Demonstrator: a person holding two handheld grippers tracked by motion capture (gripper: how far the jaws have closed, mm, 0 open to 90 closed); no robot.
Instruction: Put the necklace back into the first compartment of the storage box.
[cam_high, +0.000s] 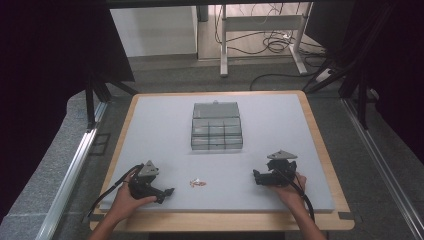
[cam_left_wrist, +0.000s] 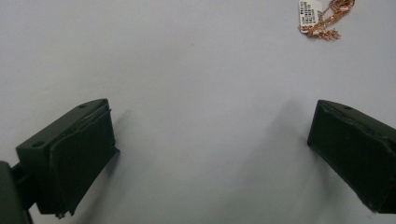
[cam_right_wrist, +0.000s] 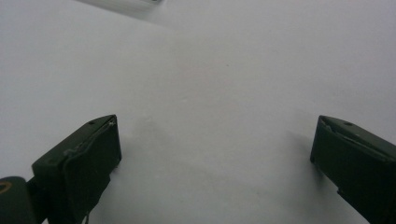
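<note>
Seen from the high view, a person sits at a bench (cam_high: 150, 130) covered by a pale grey mat, holding a two-jaw gripper in each hand near the front edge. A small rose-gold chain with a white tag (cam_high: 198, 183) lies in a loose heap on the mat between the two hands. It sits just to the right of the left gripper (cam_high: 167, 191), and noticeably farther from the right gripper (cam_high: 256, 176), so the left hand looks like the nearer one for a pickup.

From the left gripper view, the chain (cam_left_wrist: 327, 18) appears ahead and toward the upper right, beyond the jaws and not between them. The heap is bunched, with no clear long axis; the tag lies along its left side. The left jaws stand wide apart with nothing between them. From the right gripper view, the right gripper (cam_right_wrist: 215, 154) also has its jaws wide apart, over bare mat.

A clear plastic compartment box (cam_high: 216, 126) sits at the middle of the bench, well apart from the chain and farther from the person. Open mat surrounds the chain on every side, leaving free room to approach.
</note>
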